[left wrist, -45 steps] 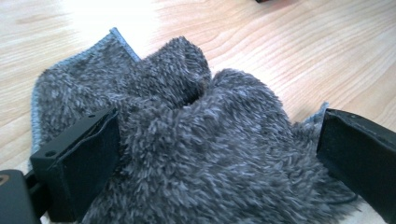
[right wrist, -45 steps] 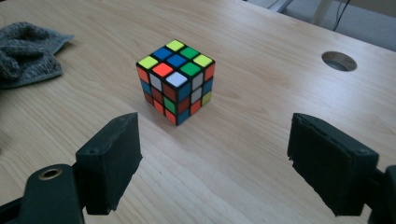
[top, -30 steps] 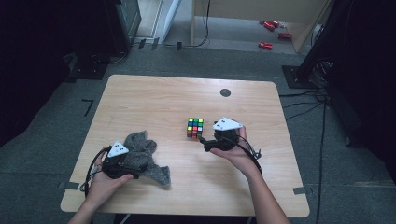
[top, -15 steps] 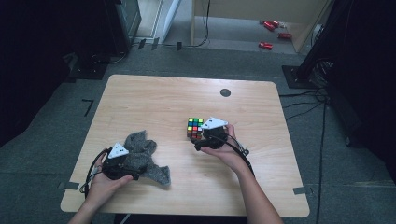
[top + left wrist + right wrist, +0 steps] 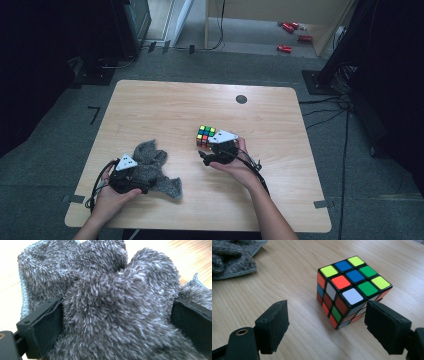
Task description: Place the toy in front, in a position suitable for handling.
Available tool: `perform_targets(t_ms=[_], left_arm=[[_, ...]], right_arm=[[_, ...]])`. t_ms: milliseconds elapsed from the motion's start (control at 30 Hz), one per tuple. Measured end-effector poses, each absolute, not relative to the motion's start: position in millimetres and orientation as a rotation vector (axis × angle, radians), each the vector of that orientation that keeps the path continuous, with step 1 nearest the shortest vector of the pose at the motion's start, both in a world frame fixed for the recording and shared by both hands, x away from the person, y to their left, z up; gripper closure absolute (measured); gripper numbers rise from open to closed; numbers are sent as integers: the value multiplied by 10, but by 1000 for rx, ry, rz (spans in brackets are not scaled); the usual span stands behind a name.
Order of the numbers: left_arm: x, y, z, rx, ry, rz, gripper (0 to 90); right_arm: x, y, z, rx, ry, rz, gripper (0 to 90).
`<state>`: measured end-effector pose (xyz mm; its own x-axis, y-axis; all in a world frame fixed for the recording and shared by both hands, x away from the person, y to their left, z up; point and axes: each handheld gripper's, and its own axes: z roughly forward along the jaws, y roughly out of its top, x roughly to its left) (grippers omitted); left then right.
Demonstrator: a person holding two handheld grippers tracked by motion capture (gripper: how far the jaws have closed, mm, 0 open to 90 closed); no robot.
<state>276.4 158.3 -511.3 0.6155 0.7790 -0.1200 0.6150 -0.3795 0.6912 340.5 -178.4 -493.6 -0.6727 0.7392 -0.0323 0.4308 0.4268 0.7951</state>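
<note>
Right tool (image 5: 325, 322) jaws wide, just been closing, multicoloured plastic puzzle cube (image 5: 352, 291) just ahead, untouched, on pale wooden surface (image 5: 165, 107). Left tool (image 5: 117, 322) clamped on fluffy grey cloth (image 5: 112, 302).

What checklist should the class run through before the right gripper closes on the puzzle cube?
1. Right gripper open, its jaws just been closing, nothing pinched: ok.
2. Puzzle cube between the jaws: not ok, it sits ahead of the tips, nearer one jaw.
3. Cube flat on the table: ok.
4. Grey cloth apart from the cube: ok.
5. Left gripper on the cloth: ok, fabric bunched between its jaws.
6. Left grip firm: cannot tell.
</note>
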Motion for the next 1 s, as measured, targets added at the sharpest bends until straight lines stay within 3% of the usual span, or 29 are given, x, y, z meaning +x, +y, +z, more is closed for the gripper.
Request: perform_targets(t_ms=[500,1000], left_arm=[[2763,1604,-5124,2124,1089,291,10],[2767,1616,-5144,2130,1085,282,10]], right_arm=[[3243,-1558,-4904,911,2353,1175,200],[3572,-1714,-4860,1049,2273,1111,130]])
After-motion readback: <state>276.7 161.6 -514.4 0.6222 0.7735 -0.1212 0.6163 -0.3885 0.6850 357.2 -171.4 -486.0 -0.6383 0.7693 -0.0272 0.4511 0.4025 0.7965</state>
